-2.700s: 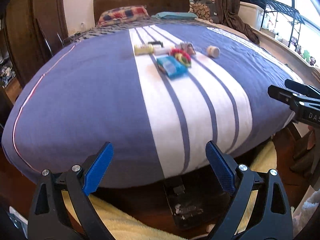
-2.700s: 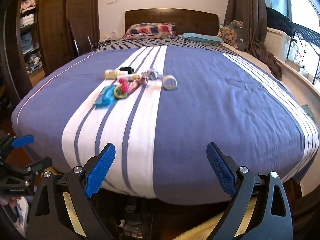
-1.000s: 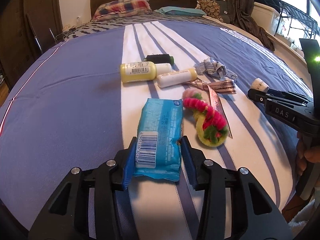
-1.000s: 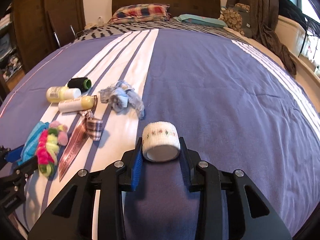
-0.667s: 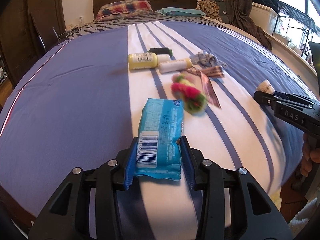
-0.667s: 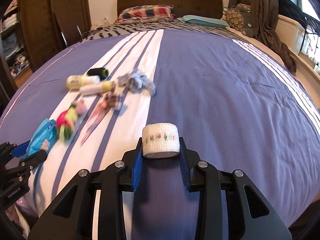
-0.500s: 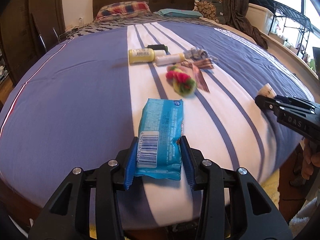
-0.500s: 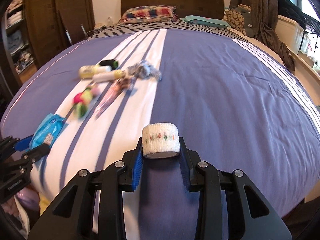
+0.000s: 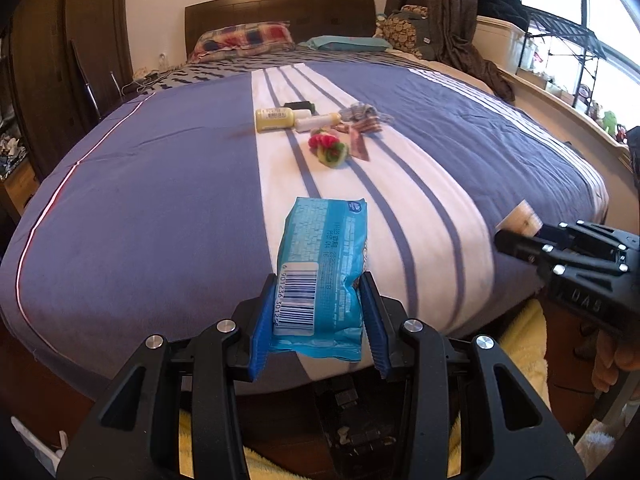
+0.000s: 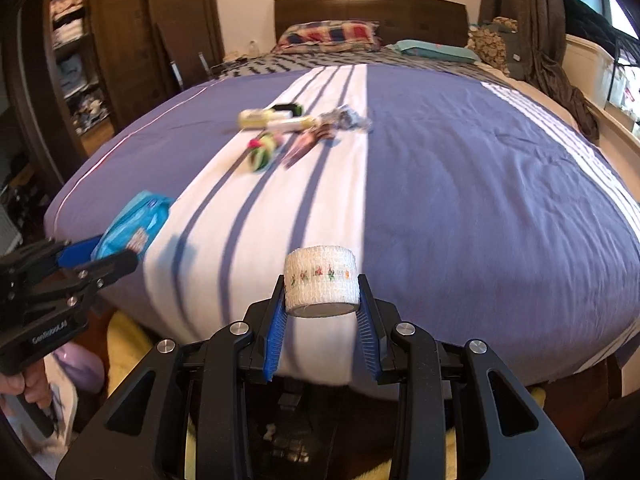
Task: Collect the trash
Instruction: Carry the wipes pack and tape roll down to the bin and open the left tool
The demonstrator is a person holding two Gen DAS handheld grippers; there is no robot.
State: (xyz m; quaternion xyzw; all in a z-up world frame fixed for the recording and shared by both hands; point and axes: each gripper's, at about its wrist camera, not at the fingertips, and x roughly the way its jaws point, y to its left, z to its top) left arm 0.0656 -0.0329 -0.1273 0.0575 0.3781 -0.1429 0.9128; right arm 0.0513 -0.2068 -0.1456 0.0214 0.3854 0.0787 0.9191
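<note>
Two pieces of trash are clamped low in frame for carrying off: the left gripper (image 9: 318,320) pinches a blue packet (image 9: 322,276), the right gripper (image 10: 321,316) a white tape roll (image 10: 321,286), above the bed (image 10: 480,200) edge.

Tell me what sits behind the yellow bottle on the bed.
Behind the yellow bottle lies a dark bottle with a green end, partly hidden by it. Farther back are the plaid pillow and headboard. What the bottle itself covers cannot be seen.
</note>
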